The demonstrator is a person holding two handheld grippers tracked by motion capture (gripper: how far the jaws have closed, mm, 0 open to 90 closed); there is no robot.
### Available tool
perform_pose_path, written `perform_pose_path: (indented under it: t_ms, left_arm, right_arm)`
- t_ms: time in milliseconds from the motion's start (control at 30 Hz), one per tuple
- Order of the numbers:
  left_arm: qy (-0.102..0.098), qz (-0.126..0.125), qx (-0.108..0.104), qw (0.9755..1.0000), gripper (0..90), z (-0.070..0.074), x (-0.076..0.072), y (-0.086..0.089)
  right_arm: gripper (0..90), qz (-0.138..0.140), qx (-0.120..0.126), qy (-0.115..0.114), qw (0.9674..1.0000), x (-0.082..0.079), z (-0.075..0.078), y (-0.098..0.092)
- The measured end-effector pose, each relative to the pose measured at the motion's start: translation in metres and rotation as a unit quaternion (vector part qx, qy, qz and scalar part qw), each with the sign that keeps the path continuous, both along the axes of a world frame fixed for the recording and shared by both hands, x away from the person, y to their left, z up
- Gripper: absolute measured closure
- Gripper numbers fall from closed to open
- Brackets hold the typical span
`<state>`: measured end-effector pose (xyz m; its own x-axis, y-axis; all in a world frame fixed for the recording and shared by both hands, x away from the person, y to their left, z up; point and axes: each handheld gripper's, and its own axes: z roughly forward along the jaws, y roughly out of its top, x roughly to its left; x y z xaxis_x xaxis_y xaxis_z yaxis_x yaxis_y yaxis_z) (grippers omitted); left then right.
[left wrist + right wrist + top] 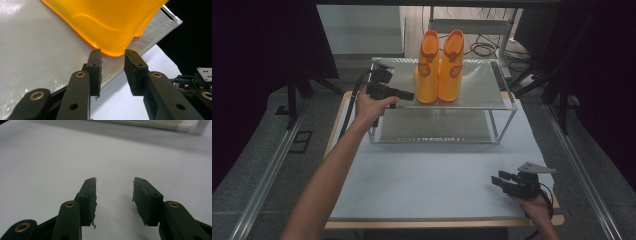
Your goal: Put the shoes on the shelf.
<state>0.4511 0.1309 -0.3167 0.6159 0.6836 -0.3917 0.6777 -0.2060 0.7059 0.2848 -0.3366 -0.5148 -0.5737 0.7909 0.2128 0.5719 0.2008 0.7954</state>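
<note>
Pair of orange boots (439,67) up on rack's top shelf (482,90). Left gripper (404,95) right at nearer boot's toe, jaws spread, toe edge just ahead of tips, maybe touching, hard to say. Right gripper (499,181) low near table (432,175) corner, jaws apart, nothing between.

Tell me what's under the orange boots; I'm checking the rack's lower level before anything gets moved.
The orange boots stand on the rack's top shelf. Beneath it, the lower shelf looks bare where visible; its rear part is covered by the top shelf.
</note>
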Motion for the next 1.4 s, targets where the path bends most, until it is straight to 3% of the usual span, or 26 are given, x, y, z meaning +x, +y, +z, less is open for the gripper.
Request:
perform_pose_path:
  t_ms: [567,1000,1167,1400]
  left_arm:
    - [-0.033,-0.035,-0.020,0.9986,62.0,-0.013,-0.051,0.028]
    - [-0.033,-0.040,-0.028,0.9983,58.0,-0.047,-0.093,0.059]
    - [-0.028,-0.035,-0.025,0.9987,56.9,-0.056,-0.100,0.066]
    - [-0.034,-0.035,-0.021,0.9986,54.6,-0.055,-0.103,0.066]
  right_arm:
    - [53.1,0.001,-0.001,0.004,1.0000,0.000,0.000,0.003]
    - [53.1,0.003,-0.002,0.004,1.0000,0.000,-0.001,0.005]
    - [53.1,0.006,-0.005,0.006,1.0000,0.001,-0.001,0.008]
    - [52.9,0.004,-0.004,0.002,1.0000,0.001,0.000,0.009]
